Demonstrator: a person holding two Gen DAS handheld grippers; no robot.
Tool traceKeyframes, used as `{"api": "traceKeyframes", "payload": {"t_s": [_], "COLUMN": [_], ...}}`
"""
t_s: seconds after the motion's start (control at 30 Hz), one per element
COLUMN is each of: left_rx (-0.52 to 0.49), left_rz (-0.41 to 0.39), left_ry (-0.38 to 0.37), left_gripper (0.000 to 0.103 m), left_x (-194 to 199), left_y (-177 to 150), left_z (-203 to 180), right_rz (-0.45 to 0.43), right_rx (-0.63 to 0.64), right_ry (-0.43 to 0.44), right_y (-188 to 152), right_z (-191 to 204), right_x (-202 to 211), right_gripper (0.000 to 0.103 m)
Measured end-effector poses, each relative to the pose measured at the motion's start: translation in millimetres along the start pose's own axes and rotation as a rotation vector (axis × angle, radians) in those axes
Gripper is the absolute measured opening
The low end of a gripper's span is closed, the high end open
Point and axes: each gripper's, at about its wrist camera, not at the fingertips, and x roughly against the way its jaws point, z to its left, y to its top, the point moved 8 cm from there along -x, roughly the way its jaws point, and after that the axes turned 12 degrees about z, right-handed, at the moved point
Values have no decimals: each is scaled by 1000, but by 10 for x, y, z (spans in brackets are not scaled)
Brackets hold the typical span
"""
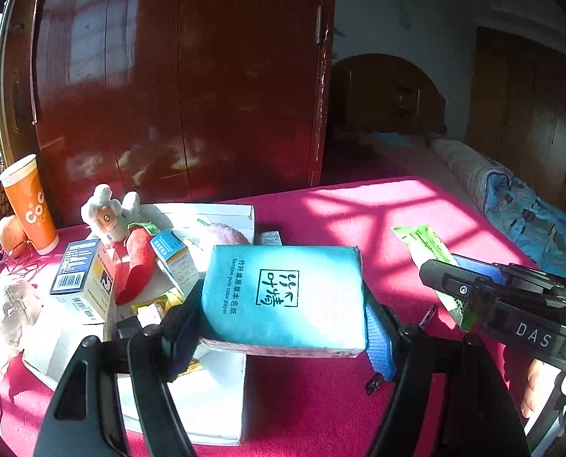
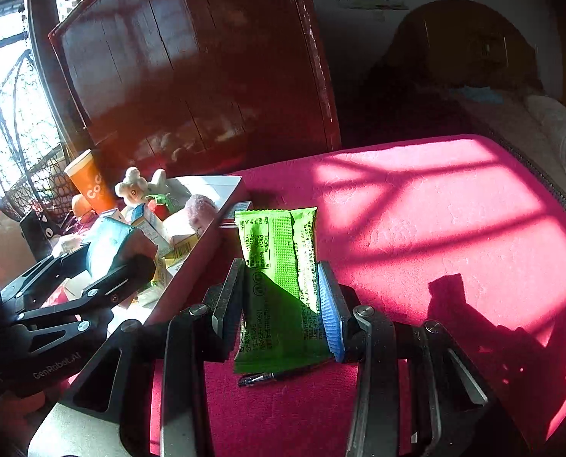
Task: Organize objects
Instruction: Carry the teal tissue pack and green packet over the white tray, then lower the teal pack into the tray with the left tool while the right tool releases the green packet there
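Note:
In the left wrist view my left gripper (image 1: pixel 283 316) is shut on a blue tissue pack (image 1: pixel 283 289) with dark green print, held flat above the edge of a white box (image 1: pixel 222 400). To its right, my right gripper (image 1: pixel 452 268) grips a bright green snack packet (image 1: pixel 424 245). In the right wrist view the right gripper (image 2: pixel 283 301) is shut on the green packet (image 2: pixel 279 243), which stands upright between the pads above the pink cloth. The left gripper (image 2: pixel 104 262) with the blue pack (image 2: pixel 107 243) shows at the left.
The white box holds a plush toy (image 1: pixel 107 217), a red plush piece (image 1: pixel 138 266) and medicine boxes (image 1: pixel 81 278). An orange paper cup (image 1: pixel 31 205) stands behind it. A red wooden cabinet (image 1: pixel 176 76) rises at the back. Pink cloth (image 2: pixel 435 209) covers the table; a small dark pen-like item (image 2: pixel 256 379) lies on it.

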Motion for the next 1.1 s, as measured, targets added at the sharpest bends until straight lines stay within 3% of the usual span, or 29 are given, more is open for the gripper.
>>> {"api": "traceKeyframes", "payload": {"t_s": [0.33, 0.77, 0.93, 1.0, 1.1], "left_rx": [94, 181, 257, 260, 237], "left_rz": [-38, -44, -39, -11, 20], "left_ry": [47, 95, 143, 122, 26], "left_gripper": [73, 73, 73, 73, 73], "left_x": [239, 189, 177, 123, 19], "left_y": [-78, -172, -198, -232, -291], "left_z": [530, 1120, 1610, 1719, 1657], "right_rz": [-24, 16, 53, 55, 78], "right_rx": [62, 124, 135, 157, 173], "right_ry": [24, 35, 108, 112, 164], "right_y": [22, 92, 253, 350, 483], "right_z": [472, 946, 1208, 1334, 1563], "right_x": [139, -82, -270, -353, -518], "right_gripper": [36, 36, 36, 36, 36]}}
